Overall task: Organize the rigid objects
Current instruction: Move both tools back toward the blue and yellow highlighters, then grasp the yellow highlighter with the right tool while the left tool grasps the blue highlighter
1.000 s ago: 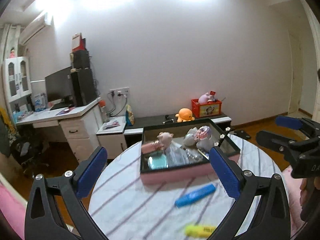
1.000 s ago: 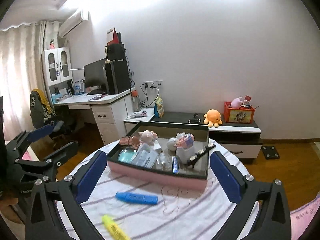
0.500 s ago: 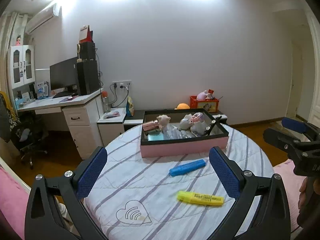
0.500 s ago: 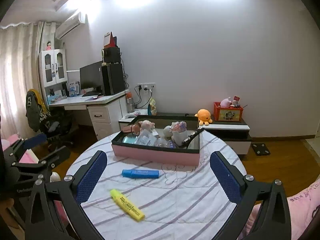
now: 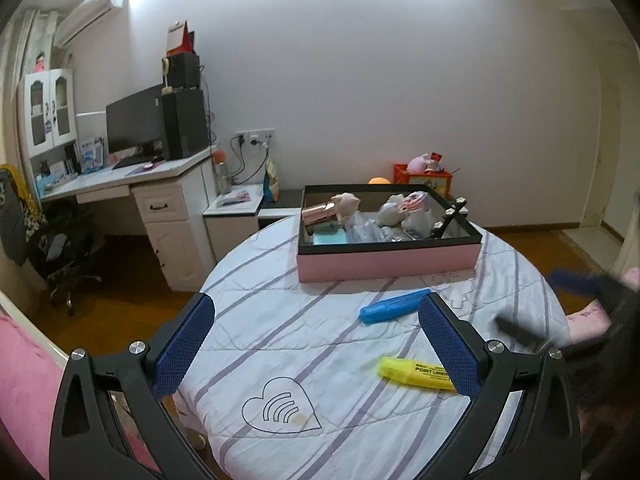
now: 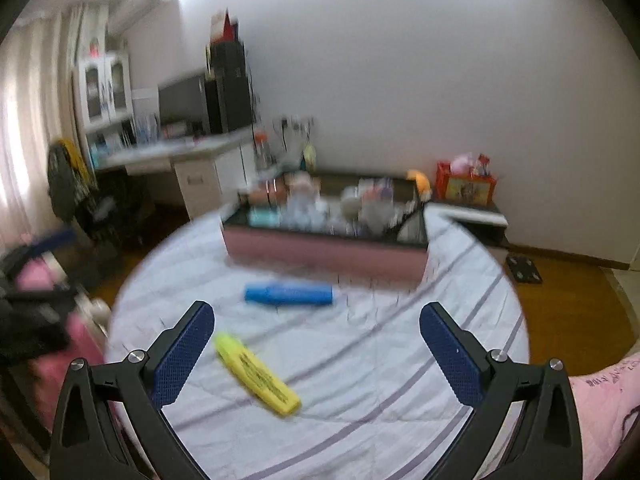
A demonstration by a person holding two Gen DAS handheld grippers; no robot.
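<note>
A blue highlighter [image 5: 394, 306] and a yellow highlighter [image 5: 416, 373] lie on the round table's striped white cloth [image 5: 280, 320], in front of a pink box with a black rim [image 5: 384, 266] full of small items. My left gripper [image 5: 316, 344] is open and empty above the table's near side. My right gripper [image 6: 316, 344] is open and empty; the yellow highlighter [image 6: 256, 374] lies between its fingers and the blue highlighter [image 6: 288, 294] is further ahead. The right wrist view is blurred. The right gripper also shows, blurred, at the right edge of the left wrist view [image 5: 568, 304].
A white desk [image 5: 132, 184] with a monitor stands at the left, with a black chair [image 5: 60, 248] beside it. A low cabinet with a red toy crate [image 5: 424, 178] runs along the back wall. Pink bedding [image 6: 596, 408] lies at the table's near edge.
Both grippers have pulled back and tilted down, so both highlighters now show nearer and larger. The right gripper is moving fast, its view blurred. Both stay open.
</note>
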